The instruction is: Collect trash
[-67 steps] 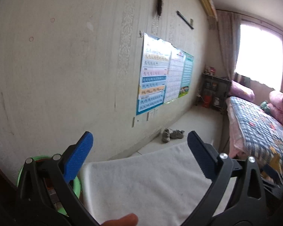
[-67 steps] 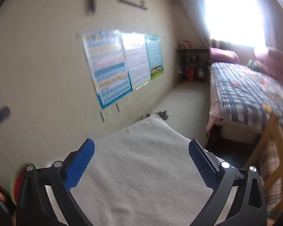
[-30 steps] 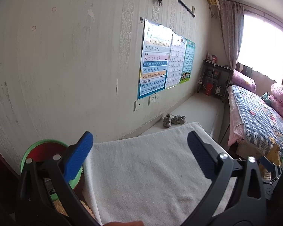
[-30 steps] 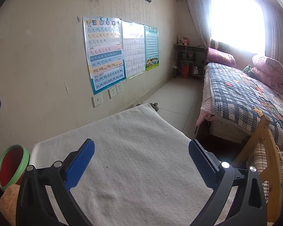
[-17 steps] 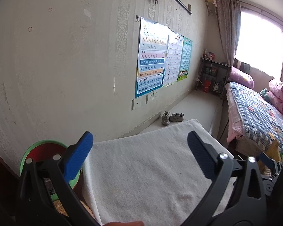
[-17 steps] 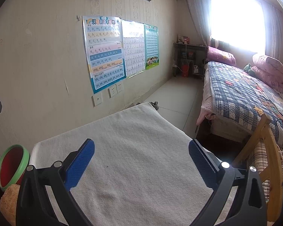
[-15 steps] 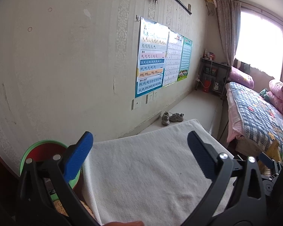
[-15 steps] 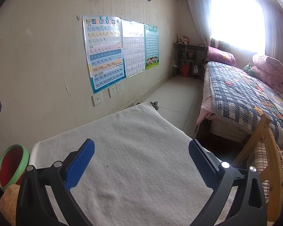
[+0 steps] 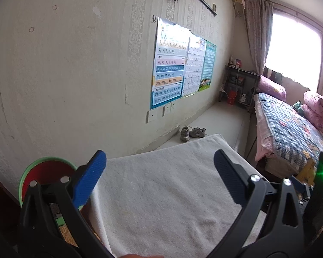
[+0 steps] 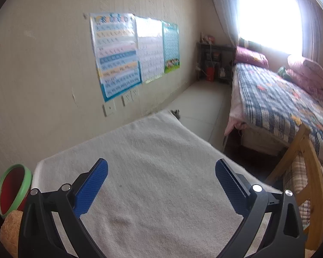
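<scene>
My left gripper (image 9: 159, 161) is open and empty above a white towel-covered table (image 9: 161, 193). My right gripper (image 10: 161, 169) is open and empty above the same white towel (image 10: 152, 172). A green-rimmed bin with a red inside (image 9: 43, 172) stands at the table's left edge, behind my left gripper's left finger; it also shows in the right wrist view (image 10: 13, 187) at the far left. No loose trash shows on the towel in either view.
A wall with posters (image 9: 172, 73) runs along the left. A pair of shoes (image 9: 191, 133) lies on the floor past the table. A bed with a plaid quilt (image 10: 280, 103) and a wooden chair back (image 10: 305, 161) stand to the right. An orange plush thing (image 10: 9, 230) sits below the bin.
The right wrist view has tilted slightly and is blurred from motion. The left gripper has barely moved. Both grippers stay open.
</scene>
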`<state>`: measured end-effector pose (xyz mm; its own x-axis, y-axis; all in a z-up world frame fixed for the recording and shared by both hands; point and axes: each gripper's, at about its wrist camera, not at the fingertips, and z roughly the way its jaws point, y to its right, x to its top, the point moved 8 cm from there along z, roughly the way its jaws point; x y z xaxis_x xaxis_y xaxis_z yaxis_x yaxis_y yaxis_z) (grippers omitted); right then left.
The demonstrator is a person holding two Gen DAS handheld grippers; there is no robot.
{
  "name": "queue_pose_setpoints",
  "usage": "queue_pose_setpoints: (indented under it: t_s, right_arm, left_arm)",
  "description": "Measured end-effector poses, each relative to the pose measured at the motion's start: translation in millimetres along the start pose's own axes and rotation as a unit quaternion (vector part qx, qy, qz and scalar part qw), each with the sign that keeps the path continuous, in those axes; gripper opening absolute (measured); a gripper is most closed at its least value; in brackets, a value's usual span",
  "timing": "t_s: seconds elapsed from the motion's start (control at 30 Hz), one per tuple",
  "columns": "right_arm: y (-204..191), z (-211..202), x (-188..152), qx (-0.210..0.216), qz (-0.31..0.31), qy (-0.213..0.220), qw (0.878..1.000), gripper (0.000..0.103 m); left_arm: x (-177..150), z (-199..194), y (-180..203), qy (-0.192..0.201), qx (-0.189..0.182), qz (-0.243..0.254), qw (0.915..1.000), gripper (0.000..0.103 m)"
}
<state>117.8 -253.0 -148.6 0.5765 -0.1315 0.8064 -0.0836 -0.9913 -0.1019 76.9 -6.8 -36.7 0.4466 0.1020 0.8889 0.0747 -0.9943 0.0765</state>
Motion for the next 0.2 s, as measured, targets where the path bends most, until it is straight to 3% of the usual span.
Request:
queue_pose_setpoints:
  t_s: [0.2]
  right_arm:
    - [62.4,72.4,-46.6,-0.096,0.072,-0.091,0.989,0.096]
  left_arm:
    - [-2.8,5.8,-15.5,-0.007,0.007,-0.019,0.9998,0.098]
